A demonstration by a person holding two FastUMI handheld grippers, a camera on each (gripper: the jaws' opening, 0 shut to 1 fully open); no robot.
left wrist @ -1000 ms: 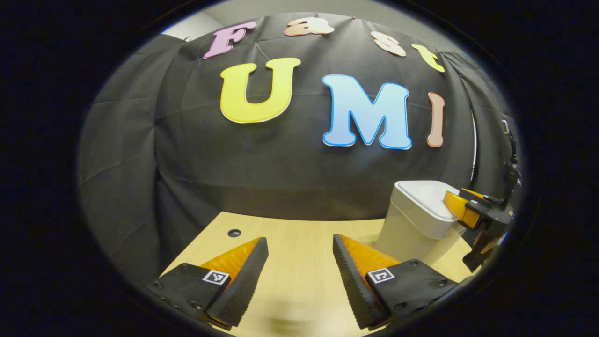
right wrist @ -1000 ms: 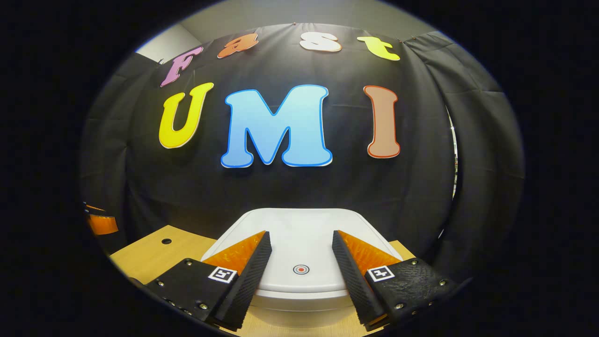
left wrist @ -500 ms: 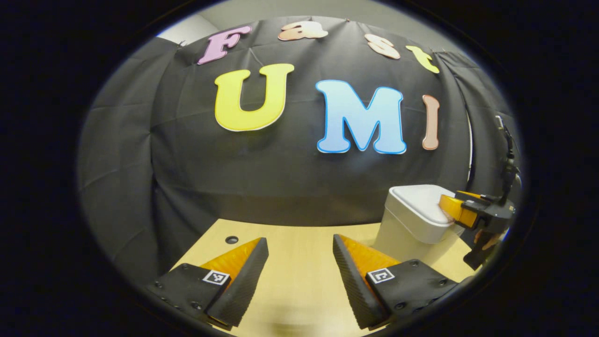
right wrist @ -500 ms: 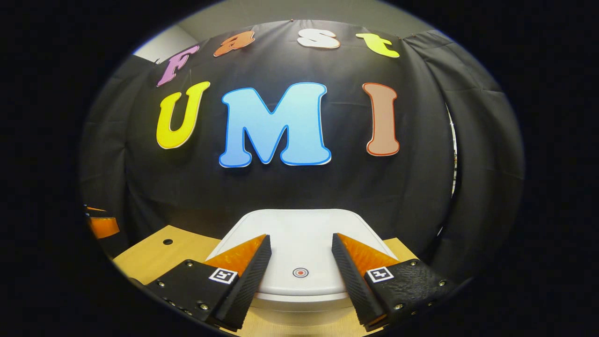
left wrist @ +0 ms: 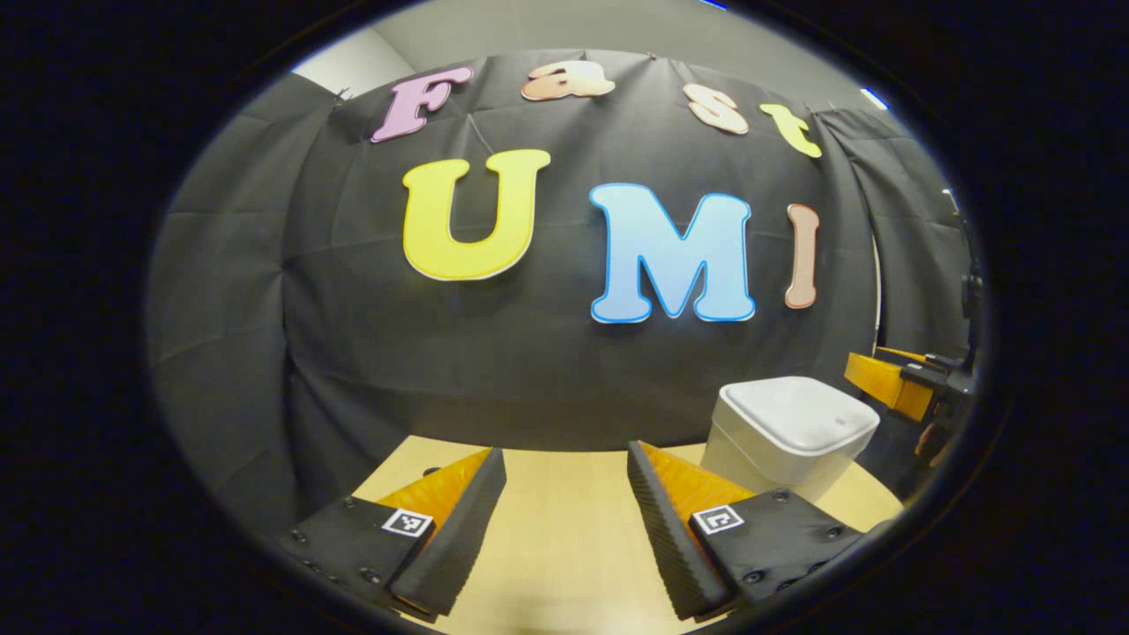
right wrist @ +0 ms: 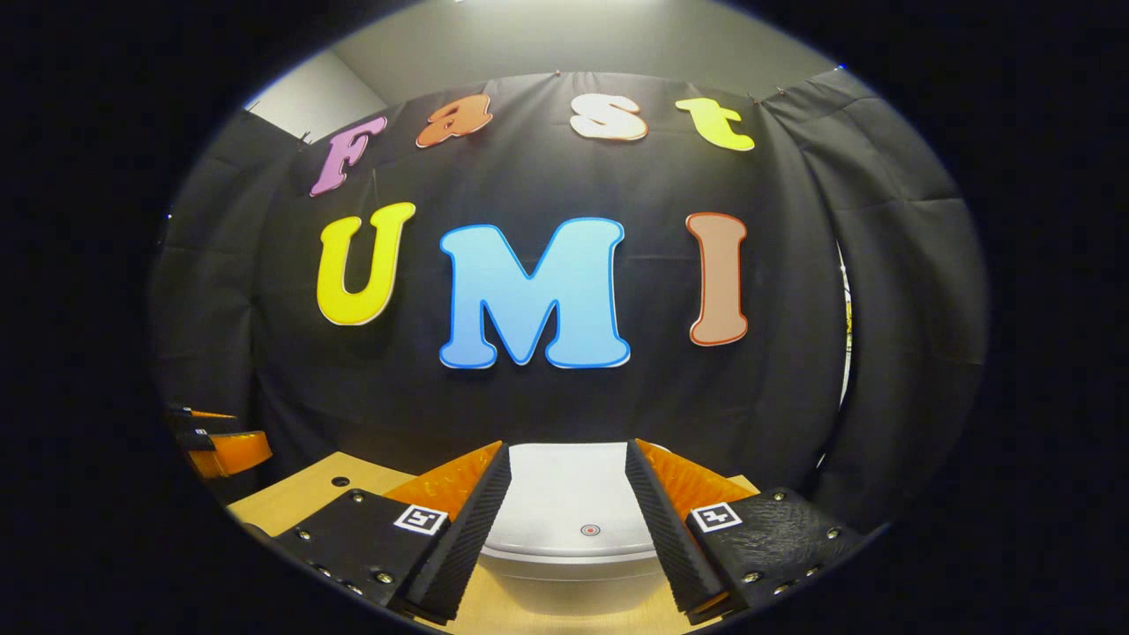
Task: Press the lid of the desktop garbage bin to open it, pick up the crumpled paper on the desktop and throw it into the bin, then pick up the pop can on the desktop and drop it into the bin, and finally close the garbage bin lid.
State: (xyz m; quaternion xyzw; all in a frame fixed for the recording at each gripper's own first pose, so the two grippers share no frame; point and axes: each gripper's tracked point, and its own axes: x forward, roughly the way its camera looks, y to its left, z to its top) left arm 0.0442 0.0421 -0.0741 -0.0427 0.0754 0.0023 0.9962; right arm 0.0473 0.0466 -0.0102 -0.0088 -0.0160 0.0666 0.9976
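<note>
Black cloth hangs behind a light wooden desk [left wrist: 564,529], lit from above. Going from left: the left gripper [left wrist: 564,507] hangs low over the bare desk w/ its fingers spread wide, nothing between them. Near the back edge there is a small dark hole [right wrist: 340,481] in the wood. Further right stands the white desktop garbage bin [left wrist: 781,441], its lid [right wrist: 564,503] lying flat and shut, w/ a small red dot [right wrist: 590,530] close to the front edge. The right gripper [right wrist: 564,507] is in front of the bin, a bit above the lid, fingers wide apart and holding nothing; it does not touch the lid.

I see no crumpled paper and no pop can on the desk parts visible. With the lid down, I can't tell if the task is only starting or already finished; inside of the bin is hidden.
</note>
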